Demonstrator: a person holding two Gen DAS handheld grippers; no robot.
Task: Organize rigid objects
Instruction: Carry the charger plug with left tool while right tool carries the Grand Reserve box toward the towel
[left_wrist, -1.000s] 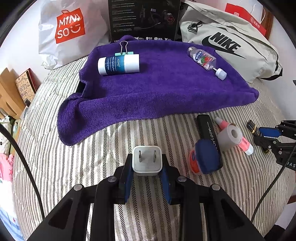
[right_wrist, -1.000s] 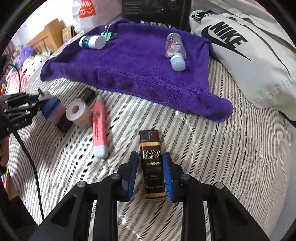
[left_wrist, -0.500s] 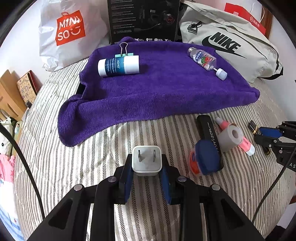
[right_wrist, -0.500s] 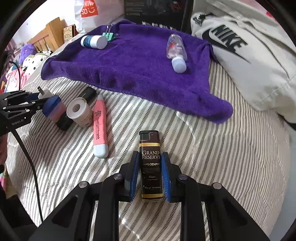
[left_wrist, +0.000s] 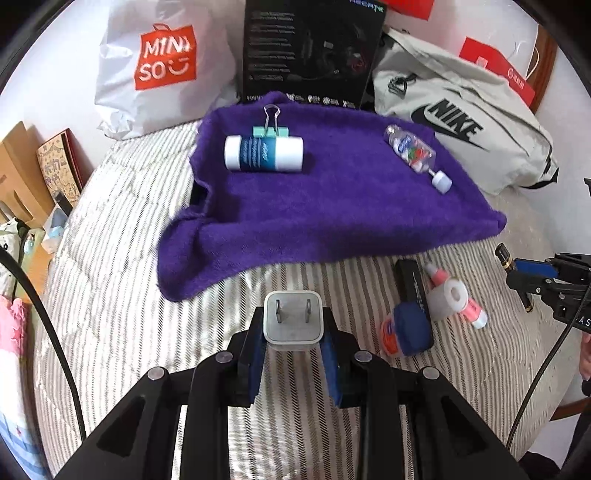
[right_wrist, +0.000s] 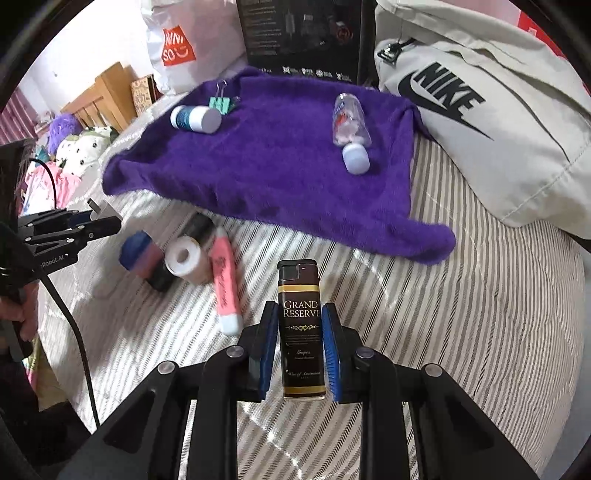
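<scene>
My left gripper (left_wrist: 293, 334) is shut on a white plug adapter (left_wrist: 293, 319), prongs facing forward, held above the striped bed. My right gripper (right_wrist: 300, 332) is shut on a dark brown lighter (right_wrist: 300, 325), upright between the blue pads. Ahead lies a purple towel (left_wrist: 332, 214) carrying a white-and-blue bottle (left_wrist: 264, 153), a teal binder clip (left_wrist: 269, 129) and a small clear bottle (left_wrist: 412, 151). On the bedspread in front of the towel lie a black case (left_wrist: 412, 291), a tape roll (left_wrist: 450, 297), a pink highlighter (right_wrist: 223, 288) and a blue-lidded jar (left_wrist: 408, 328).
Behind the towel stand a white Miniso bag (left_wrist: 162, 70), a black box (left_wrist: 310, 51) and a grey Nike bag (left_wrist: 461, 122). Wooden furniture (right_wrist: 107, 96) and soft toys sit off the bed's left side. A black cable (left_wrist: 48, 325) trails beside each gripper.
Both grippers have risen off the bedspread with the adapter and the lighter. The right jaws have drawn in tighter on the lighter.
</scene>
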